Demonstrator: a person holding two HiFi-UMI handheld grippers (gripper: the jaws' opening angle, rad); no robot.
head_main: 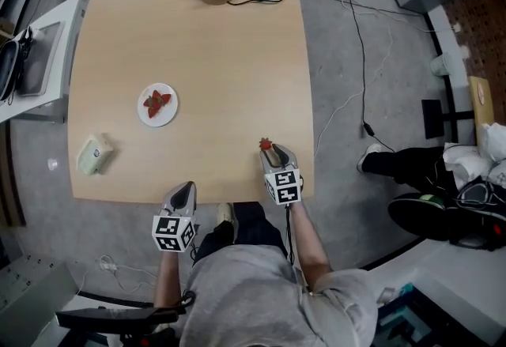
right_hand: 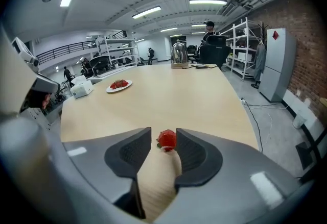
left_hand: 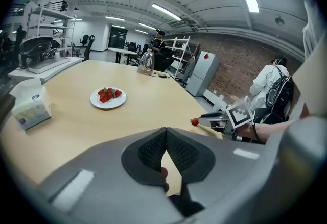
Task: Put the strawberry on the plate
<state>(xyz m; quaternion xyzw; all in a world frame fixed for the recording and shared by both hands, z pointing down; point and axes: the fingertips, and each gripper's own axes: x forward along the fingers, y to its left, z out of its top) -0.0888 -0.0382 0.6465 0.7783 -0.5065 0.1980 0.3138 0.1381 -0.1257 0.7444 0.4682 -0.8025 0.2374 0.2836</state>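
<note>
1. Straddling the loose strawberry, the right gripper has its fingers apart, with the fruit between their tips. A gap shows on the berry's left side, so nothing clamps it. It seems to rest on the bench, close to the near right corner.
2. The plate lies well apart from it, towards the left side of the bench, and already holds several strawberries. This berry therefore has to be gripped and carried across.
3. The left gripper has its fingers closed together on nothing and hangs at the near edge. One small fruit needs only one gripper, so I judge the left is being kept out of the way.
4. The step in hand looks like the pick-up. The fruit is soft, so the squeeze should be light and centred.
5. A tissue box sits near the plate but off the straight path to it.
</note>
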